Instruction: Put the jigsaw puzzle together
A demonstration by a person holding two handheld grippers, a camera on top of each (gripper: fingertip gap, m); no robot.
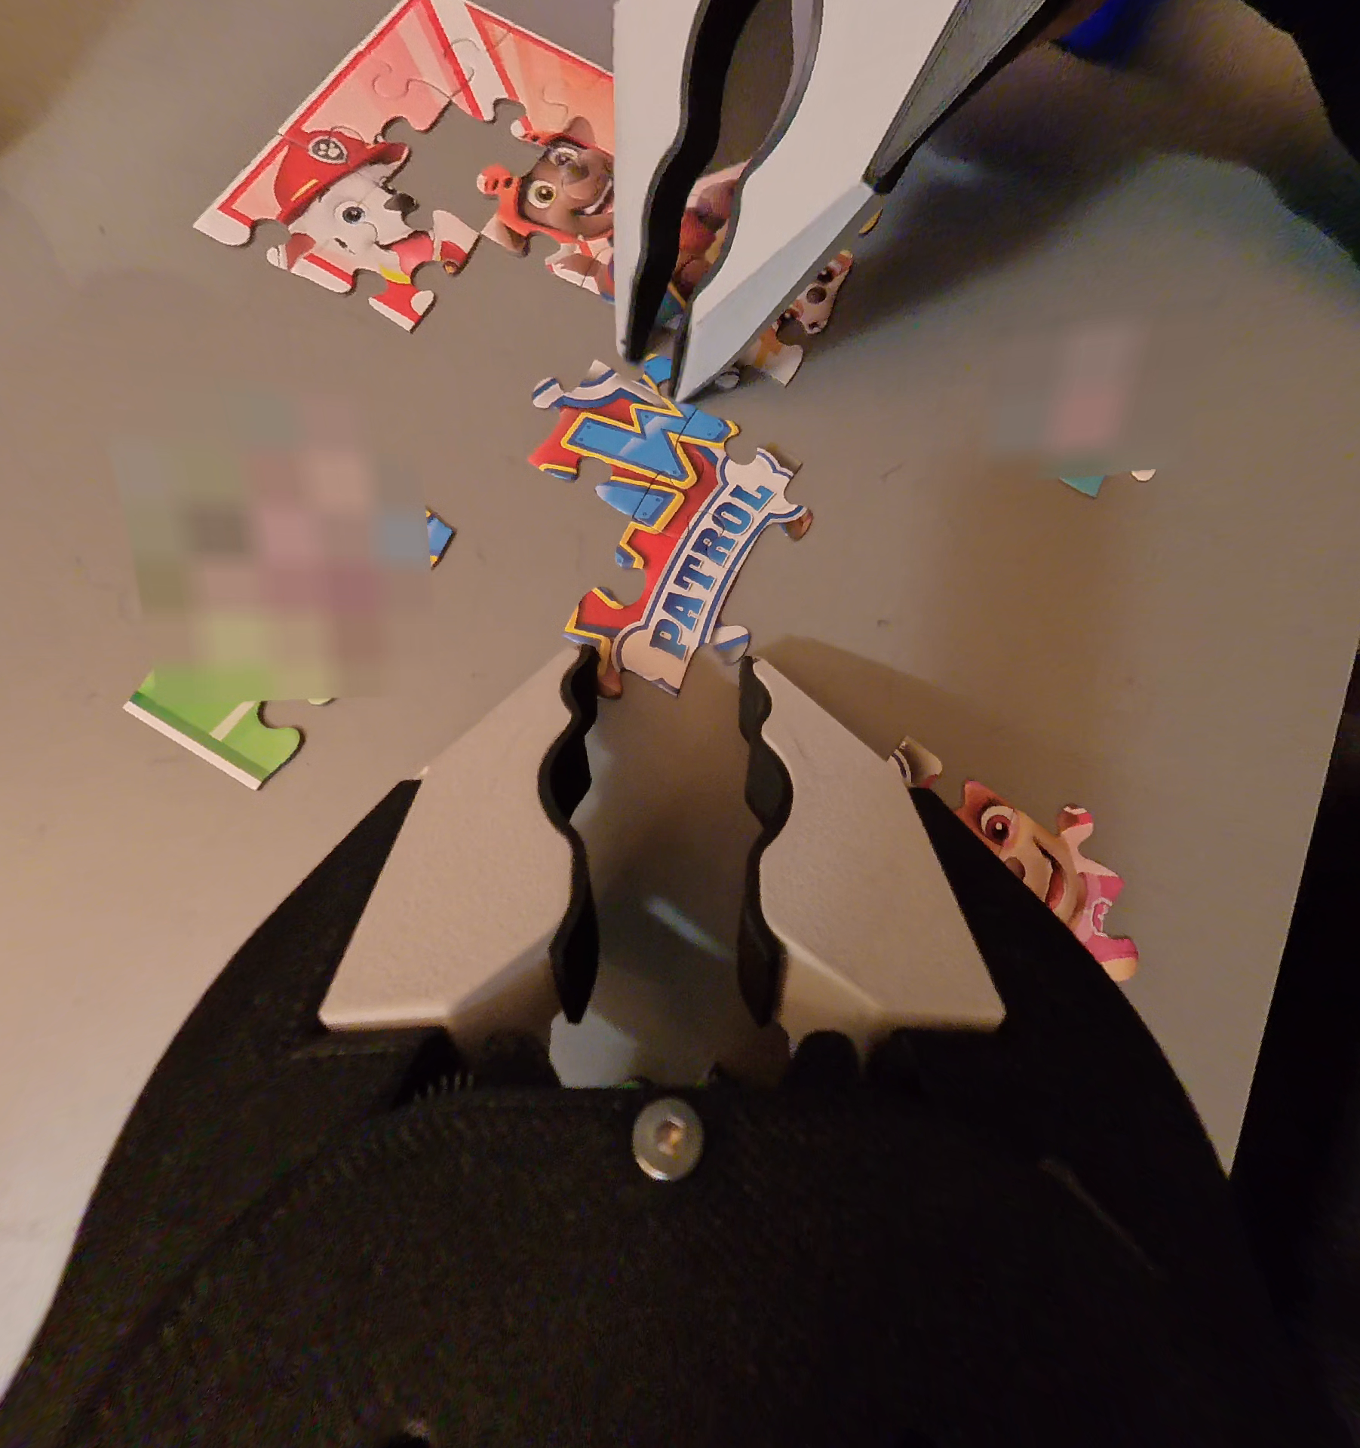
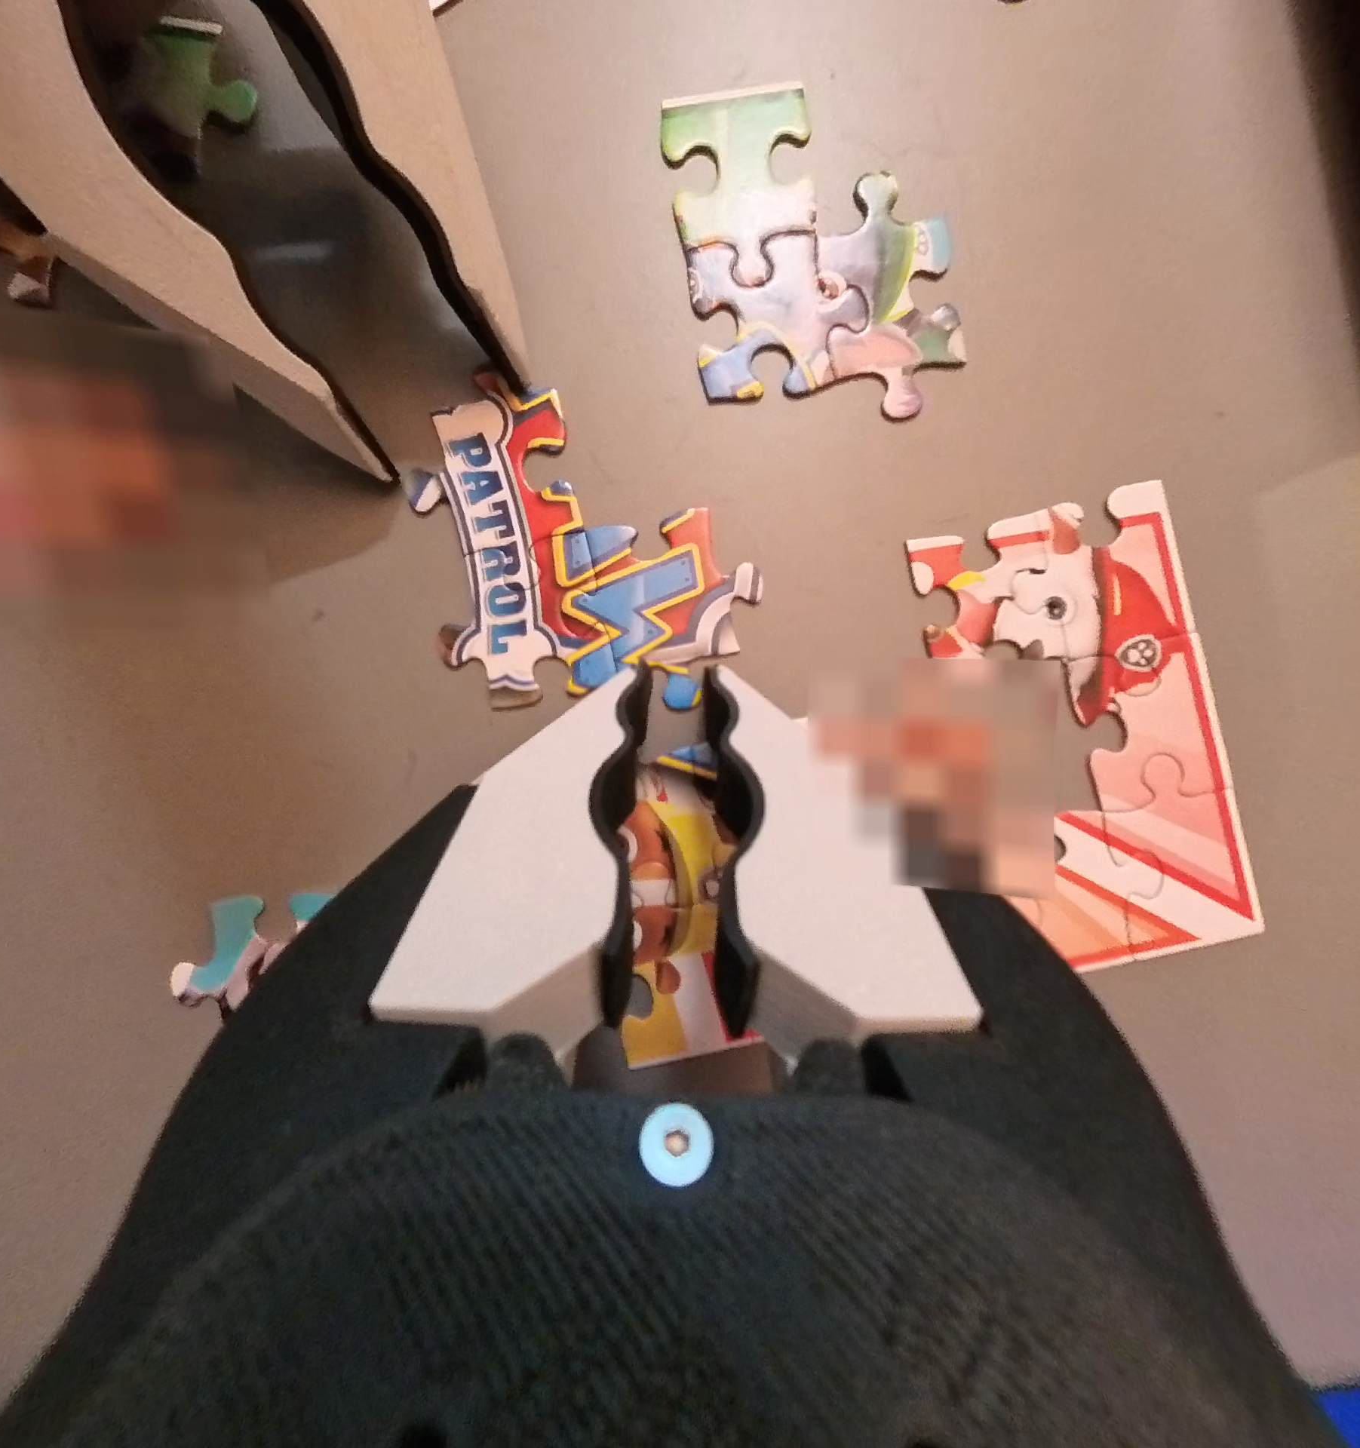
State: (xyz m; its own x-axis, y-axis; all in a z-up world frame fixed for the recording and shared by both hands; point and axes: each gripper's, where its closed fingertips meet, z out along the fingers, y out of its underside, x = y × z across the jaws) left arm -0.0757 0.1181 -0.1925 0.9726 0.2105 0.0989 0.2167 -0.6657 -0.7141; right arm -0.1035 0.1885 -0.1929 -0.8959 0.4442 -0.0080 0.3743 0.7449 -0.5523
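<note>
cardboard puzzle cluster (image 1: pixel 665 517) is thin, light, loosely joined (take its edges); your left gripper (image 1: pixel 665 666) stands open at one end, right gripper (image 2: pixel 672 678) slightly parted around a blue tab.

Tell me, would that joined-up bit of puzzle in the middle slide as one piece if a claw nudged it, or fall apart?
Probably it would slide: the logo cluster lies flat on the smooth grey table. It looks like thin, light card, so little force is needed. Its seams are only interlocked tabs, so a push at one end, or a lift by one corner, might split it.
</note>
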